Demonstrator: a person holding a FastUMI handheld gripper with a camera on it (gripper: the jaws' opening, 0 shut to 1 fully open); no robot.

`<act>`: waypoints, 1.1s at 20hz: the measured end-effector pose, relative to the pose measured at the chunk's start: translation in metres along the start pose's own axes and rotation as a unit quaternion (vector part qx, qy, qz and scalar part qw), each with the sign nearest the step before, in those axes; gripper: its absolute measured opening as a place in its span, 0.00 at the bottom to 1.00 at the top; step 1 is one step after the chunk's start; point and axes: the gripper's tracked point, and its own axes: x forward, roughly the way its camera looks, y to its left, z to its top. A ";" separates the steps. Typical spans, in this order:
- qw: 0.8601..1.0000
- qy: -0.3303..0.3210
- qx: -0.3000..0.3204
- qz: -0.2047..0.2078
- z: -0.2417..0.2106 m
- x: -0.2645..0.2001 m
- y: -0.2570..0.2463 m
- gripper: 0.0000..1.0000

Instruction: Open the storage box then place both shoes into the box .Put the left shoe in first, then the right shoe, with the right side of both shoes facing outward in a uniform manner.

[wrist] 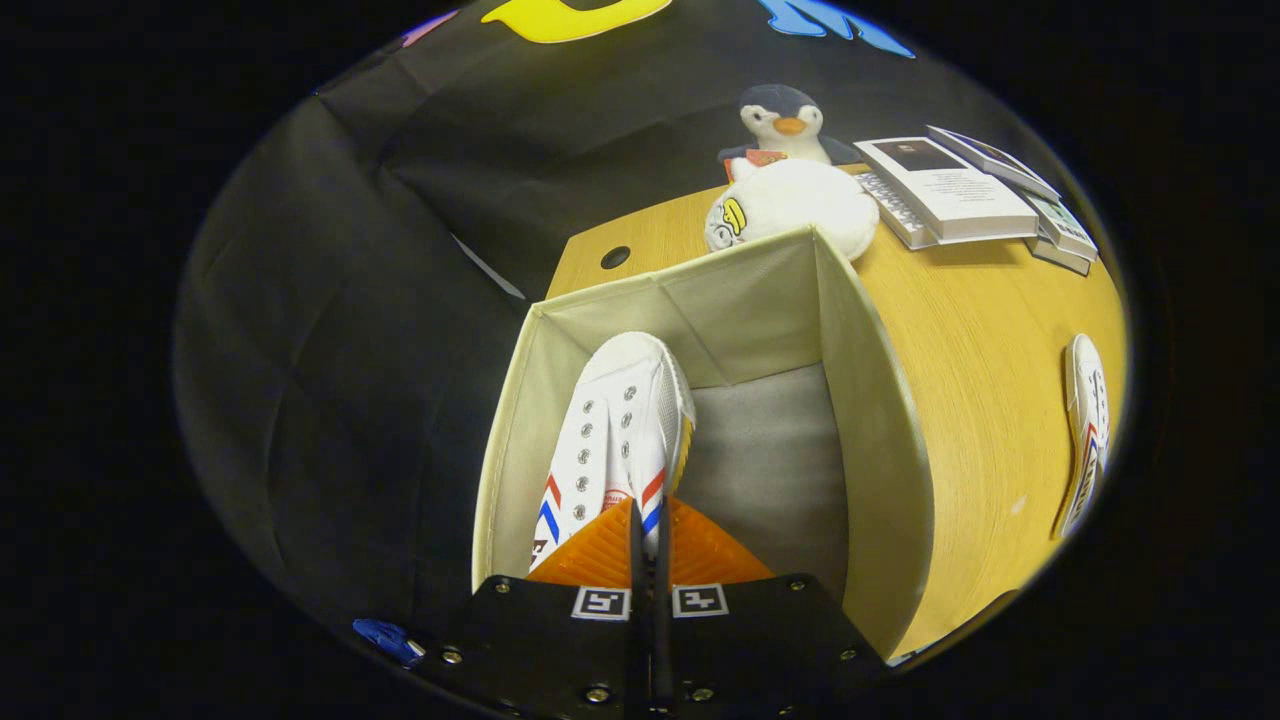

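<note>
Wooden table (980, 340): light grain, fills the right half of the frame, with a round cable hole near its upper left corner.

Storage box (870, 420): open-topped, pale fabric walls, grey floor, at centre frame on the table's left edge.

Left shoe (615, 430): white canvas with red and blue stripes, inside the box against its left wall, toe pointing away, heel toward the fingers.

Gripper (648, 540): bottom centre; the fingers (600, 555) are drawn nearly together, pinching the shoe's heel edge between them.

Stack of books (950, 190): upper right, on the table's far side.

White plush (800, 205): just behind the box's far wall.

Penguin toy (785, 120): behind the white plush, against the booth wall.

Right shoe (1088, 430): same pattern, lying on the table at the far right, well apart from the box.
</note>
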 end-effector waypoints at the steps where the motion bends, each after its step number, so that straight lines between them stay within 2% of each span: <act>1: 1.000 0.002 0.000 0.000 -0.001 0.003 0.001 0.01; 3: 1.000 0.003 -0.002 0.008 -0.002 0.006 0.005 0.01; 4: 1.000 0.009 -0.004 0.026 -0.004 0.007 0.013 0.05; 6: 0.998 0.004 0.001 0.065 -0.006 0.009 0.029 0.52; 8: 0.998 -0.007 -0.017 0.062 0.008 0.000 0.024 0.99; 10: 0.997 -0.023 -0.045 0.055 0.014 -0.012 0.015 0.98; 18: 0.986 -0.118 -0.087 0.076 0.058 -0.091 -0.019 0.98; 22: 0.983 -0.152 -0.092 0.052 0.073 -0.124 -0.062 0.98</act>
